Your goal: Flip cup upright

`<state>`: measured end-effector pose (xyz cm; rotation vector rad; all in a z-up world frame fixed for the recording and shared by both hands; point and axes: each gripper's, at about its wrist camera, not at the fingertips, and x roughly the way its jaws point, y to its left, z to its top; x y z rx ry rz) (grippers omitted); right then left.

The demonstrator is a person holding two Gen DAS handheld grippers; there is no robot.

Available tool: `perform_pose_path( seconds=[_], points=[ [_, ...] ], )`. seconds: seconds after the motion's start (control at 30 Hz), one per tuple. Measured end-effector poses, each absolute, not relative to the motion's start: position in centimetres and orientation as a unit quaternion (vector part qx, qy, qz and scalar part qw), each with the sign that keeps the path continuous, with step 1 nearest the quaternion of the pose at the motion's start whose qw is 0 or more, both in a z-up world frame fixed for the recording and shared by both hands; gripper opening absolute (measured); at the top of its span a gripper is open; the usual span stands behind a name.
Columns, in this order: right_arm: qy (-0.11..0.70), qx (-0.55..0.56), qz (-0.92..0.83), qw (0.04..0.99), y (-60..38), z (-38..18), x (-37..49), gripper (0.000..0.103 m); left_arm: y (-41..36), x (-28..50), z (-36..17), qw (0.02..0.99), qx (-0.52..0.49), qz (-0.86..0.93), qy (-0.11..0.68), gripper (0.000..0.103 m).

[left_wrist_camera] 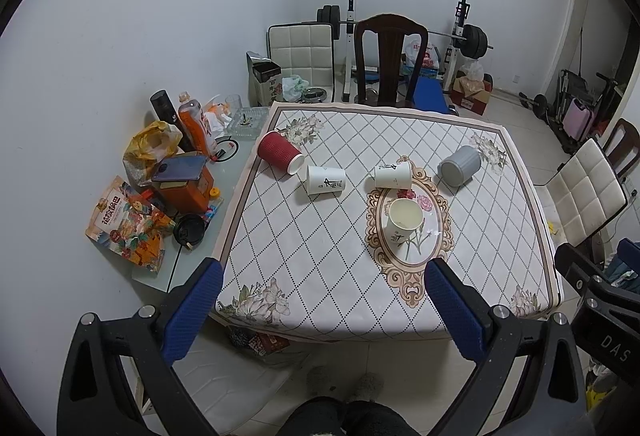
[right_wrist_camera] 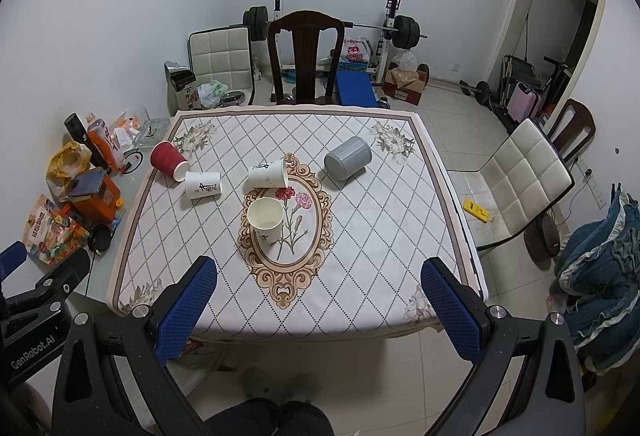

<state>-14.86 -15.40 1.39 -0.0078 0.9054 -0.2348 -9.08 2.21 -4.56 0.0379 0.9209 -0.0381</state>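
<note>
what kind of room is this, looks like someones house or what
Most likely a spare room in a home, used for dining and workouts: a table under a floral cloth, a barbell rack against the back wall, and a pink suitcase by the doorway.

I see five cups on the table (right_wrist_camera: 360, 276). One cup (right_wrist_camera: 265, 220) stands upright at centre. Just behind it a second cup (right_wrist_camera: 267, 175) lies on its side. Left of that lies a third (right_wrist_camera: 203, 185), and farther left, near the edge, a fourth (right_wrist_camera: 169, 160). The mug (right_wrist_camera: 347, 158) lies right of them, well apart. A chair (right_wrist_camera: 305, 56) stands behind the table.
</note>
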Motion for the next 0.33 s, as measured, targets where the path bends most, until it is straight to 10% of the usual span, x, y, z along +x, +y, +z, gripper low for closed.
perform_pose_path(
  seconds=[0.33],
  points=[
    [0.436,-0.002,-0.11,0.893,-15.11,1.67,-14.81,0.103,2.27,-9.07,-4.54,0.895,0.018,-0.02,0.445,0.103]
  ],
)
